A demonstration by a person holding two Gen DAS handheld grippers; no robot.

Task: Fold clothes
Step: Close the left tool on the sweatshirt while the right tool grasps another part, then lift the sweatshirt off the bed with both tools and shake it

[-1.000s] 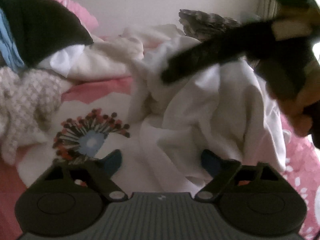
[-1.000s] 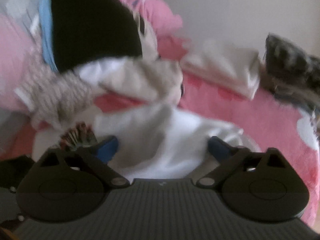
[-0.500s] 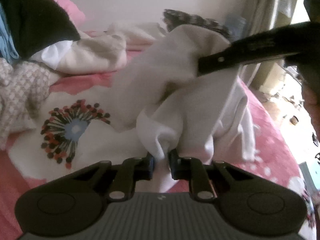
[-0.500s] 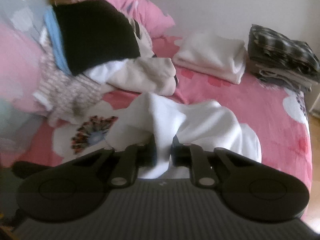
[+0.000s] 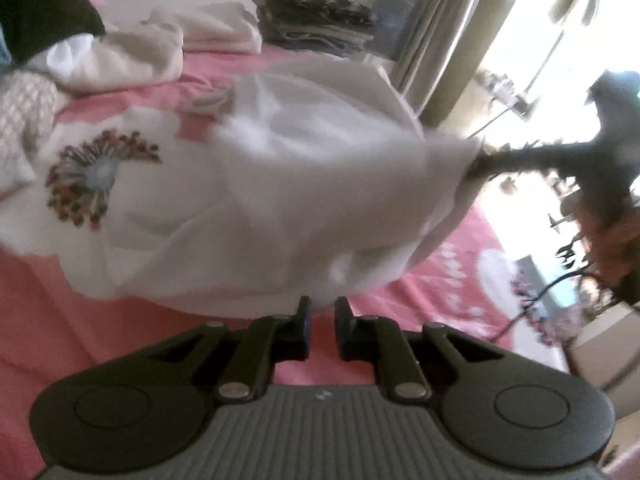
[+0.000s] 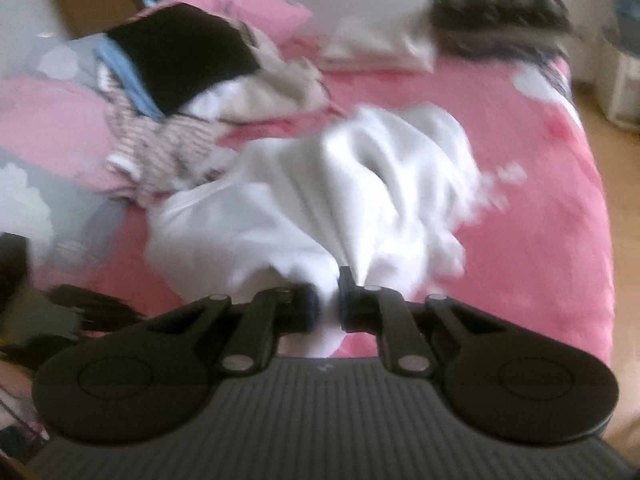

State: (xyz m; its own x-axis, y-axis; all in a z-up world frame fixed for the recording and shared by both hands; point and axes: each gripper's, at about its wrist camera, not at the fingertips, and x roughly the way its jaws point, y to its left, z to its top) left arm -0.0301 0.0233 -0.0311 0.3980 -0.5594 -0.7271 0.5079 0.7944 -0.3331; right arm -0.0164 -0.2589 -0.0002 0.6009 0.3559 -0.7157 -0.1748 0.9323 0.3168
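Left claw (image 5: pixel 321 322) had just closed and clamped on a bunched edge of the white garment (image 5: pixel 280 184); right claw (image 6: pixel 328 304) likewise, jaws just closed and pinching another bunch of it. Garment hung stretched between both claws above the pink bedspread (image 6: pixel 540 184). Unfolded laundry pile (image 6: pixel 180 80) sat beyond it on the left, folded white stack (image 5: pixel 224 32) and folded dark plaid stack (image 5: pixel 312 20) near the wall. Both views blurred.

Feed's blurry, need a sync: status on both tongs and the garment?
Both tongs, left and right, just closed, shut on white garment. Garment stretched between them above pink bed. Unfolded pile behind, not blocking.
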